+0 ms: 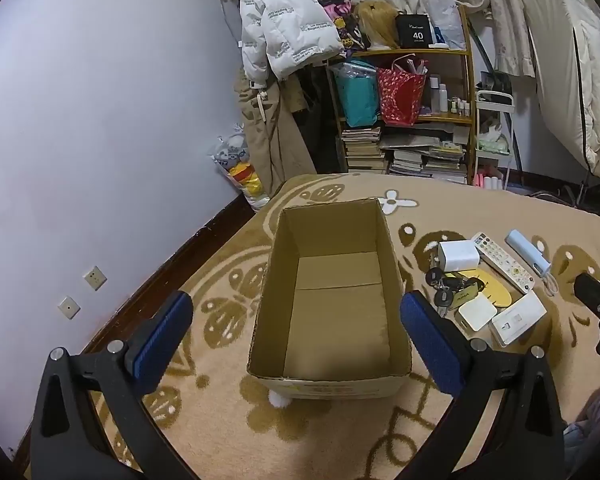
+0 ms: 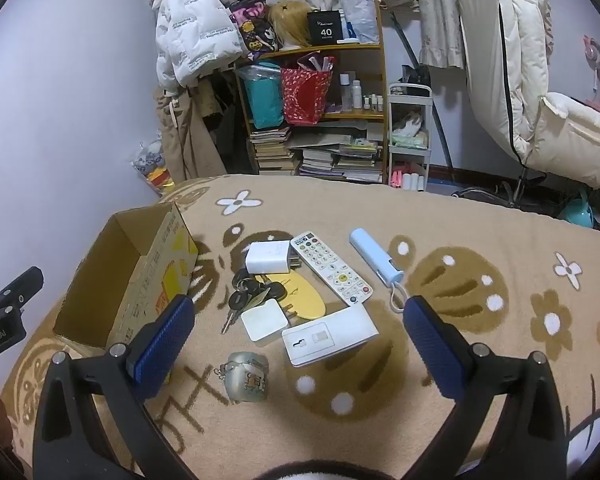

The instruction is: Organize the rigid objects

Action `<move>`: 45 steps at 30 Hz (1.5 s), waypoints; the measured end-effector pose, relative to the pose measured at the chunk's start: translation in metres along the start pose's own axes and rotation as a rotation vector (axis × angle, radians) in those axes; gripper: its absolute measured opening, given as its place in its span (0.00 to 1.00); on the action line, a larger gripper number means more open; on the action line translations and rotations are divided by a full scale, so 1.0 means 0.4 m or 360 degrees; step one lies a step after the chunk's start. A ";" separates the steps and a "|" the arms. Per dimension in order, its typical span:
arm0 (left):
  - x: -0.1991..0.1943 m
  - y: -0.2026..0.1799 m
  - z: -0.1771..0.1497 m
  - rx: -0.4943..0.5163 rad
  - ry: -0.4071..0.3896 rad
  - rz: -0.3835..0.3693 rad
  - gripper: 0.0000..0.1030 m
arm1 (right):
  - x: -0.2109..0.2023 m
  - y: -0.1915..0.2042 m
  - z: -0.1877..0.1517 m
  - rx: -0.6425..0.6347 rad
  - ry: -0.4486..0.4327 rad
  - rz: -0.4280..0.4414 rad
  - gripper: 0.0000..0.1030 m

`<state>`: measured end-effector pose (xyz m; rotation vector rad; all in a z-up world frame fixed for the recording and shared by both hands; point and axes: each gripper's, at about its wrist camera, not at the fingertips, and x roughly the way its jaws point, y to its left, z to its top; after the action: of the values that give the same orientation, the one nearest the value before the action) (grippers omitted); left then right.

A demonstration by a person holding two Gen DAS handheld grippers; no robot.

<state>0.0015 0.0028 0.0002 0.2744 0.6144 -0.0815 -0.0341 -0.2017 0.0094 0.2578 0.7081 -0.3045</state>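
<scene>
In the left wrist view, the left gripper (image 1: pixel 296 336) hangs over an open cardboard box (image 1: pixel 332 380), its blue ribbed fingers (image 1: pixel 162 332) spread wide and holding nothing; the box is rectangular, plain brown inside, and stands on a tan plush blanket (image 1: pixel 228 432) with a brown flower pattern. Right of the box lies a cluster of hard things: a white charger cube (image 1: pixel 459 255), a long white remote (image 1: pixel 502 261), a pale blue cylinder (image 1: pixel 527 253), dark keys (image 1: pixel 444 286) and a flat white case (image 1: pixel 518 322). In the right wrist view, the right gripper (image 2: pixel 298 336) hovers above that cluster, right of the box (image 2: pixel 156 276), fingers (image 2: pixel 432 344) likewise apart and empty. Only here appear the box's yellow printed side, a yellow oval disc (image 2: pixel 306 294), a rounded square adapter (image 2: pixel 264 319) and a small glassy keychain jar (image 2: pixel 247 376).
</scene>
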 end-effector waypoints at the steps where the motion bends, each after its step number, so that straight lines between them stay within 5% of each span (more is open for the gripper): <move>1: -0.001 0.000 0.000 0.0000 0.0000 0.0002 1.00 | 0.000 0.000 0.000 0.0000 -0.0001 0.0001 1.00; 45: 0.004 -0.004 -0.002 0.0026 0.0017 0.0010 1.00 | 0.006 0.002 -0.011 0.0011 0.0015 0.0009 1.00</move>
<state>0.0023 0.0015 -0.0017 0.2924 0.6239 -0.0788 -0.0347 -0.2000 0.0050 0.2679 0.7156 -0.3005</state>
